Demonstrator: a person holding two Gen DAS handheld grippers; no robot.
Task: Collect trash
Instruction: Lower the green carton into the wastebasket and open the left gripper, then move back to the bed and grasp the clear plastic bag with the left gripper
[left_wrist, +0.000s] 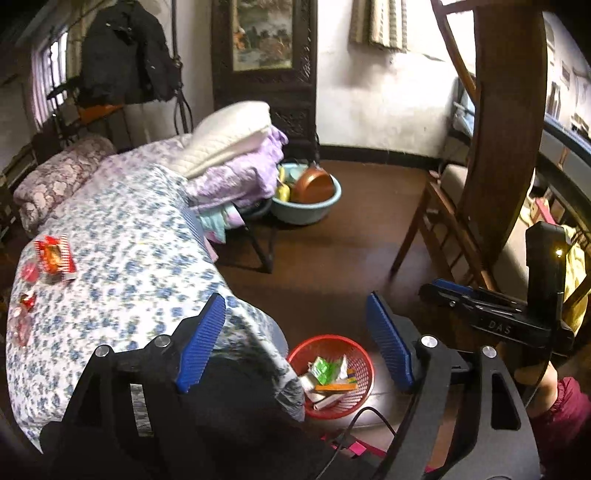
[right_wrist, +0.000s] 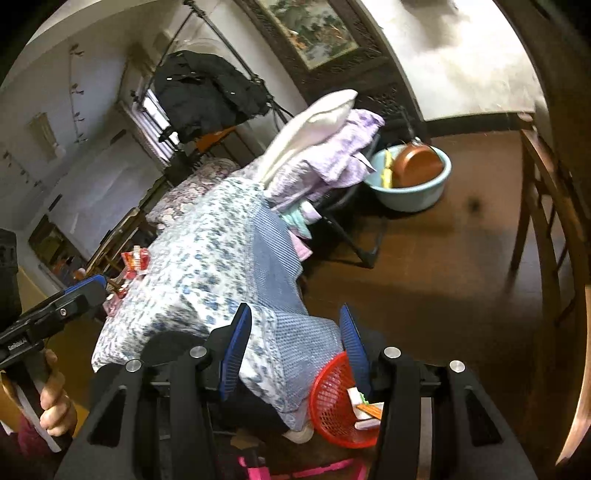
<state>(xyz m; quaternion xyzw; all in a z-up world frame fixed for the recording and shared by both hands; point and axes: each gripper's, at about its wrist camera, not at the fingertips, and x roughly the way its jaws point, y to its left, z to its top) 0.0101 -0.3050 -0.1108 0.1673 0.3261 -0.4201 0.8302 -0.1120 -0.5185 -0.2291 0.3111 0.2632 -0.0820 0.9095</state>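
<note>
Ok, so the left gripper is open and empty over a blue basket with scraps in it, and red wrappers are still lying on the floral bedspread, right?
Not quite: the basket is red, not blue, as the left wrist view shows. The rest holds: the left gripper is open and empty above it, scraps lie inside, and red wrappers still lie on the floral bedspread.

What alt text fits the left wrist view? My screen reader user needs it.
An open left gripper with nothing between its fingers hangs above a red basket of paper trash on the floor. Red wrappers lie on the flowered bed to the left, and the right gripper shows at right.
</note>
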